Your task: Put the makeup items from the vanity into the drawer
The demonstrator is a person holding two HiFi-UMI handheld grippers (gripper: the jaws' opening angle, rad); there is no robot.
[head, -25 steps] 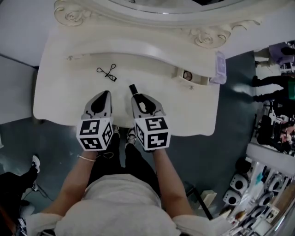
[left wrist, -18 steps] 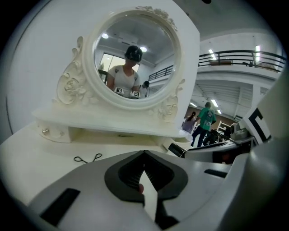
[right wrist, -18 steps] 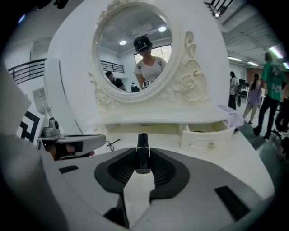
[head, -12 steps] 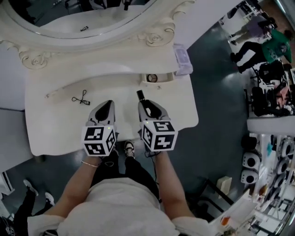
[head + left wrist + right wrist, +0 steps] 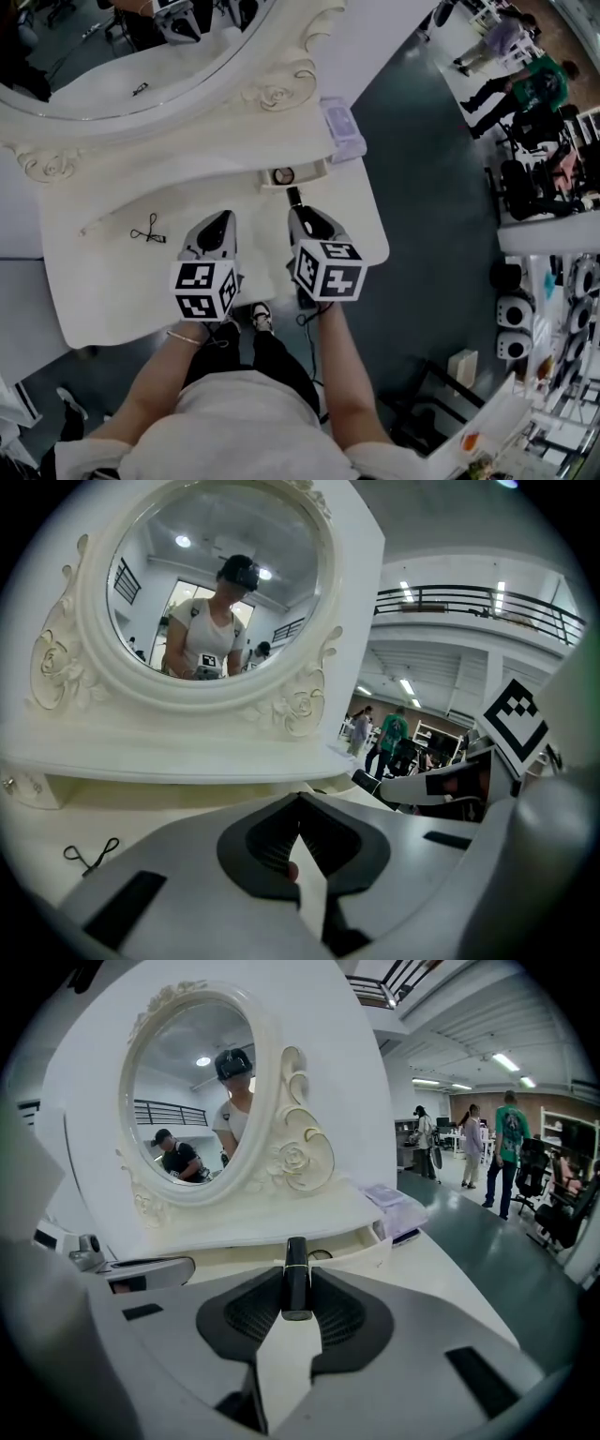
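Right gripper (image 5: 297, 1288) clamps a black lipstick tube (image 5: 296, 1258) near the open drawer (image 5: 361, 1251). Left gripper (image 5: 300, 810), farther from the drawer, is closed and empty.

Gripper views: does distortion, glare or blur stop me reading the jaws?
Left gripper view: fisheye bends the mirror, corners are dark, jaws sharp and together. Right gripper view: same fisheye, black tube crisp between the jaws. No glare on the jaws in either.

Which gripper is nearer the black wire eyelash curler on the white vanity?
Left. The left gripper is right of the black wire eyelash curler; the right gripper is farther right, beside the open white drawer.
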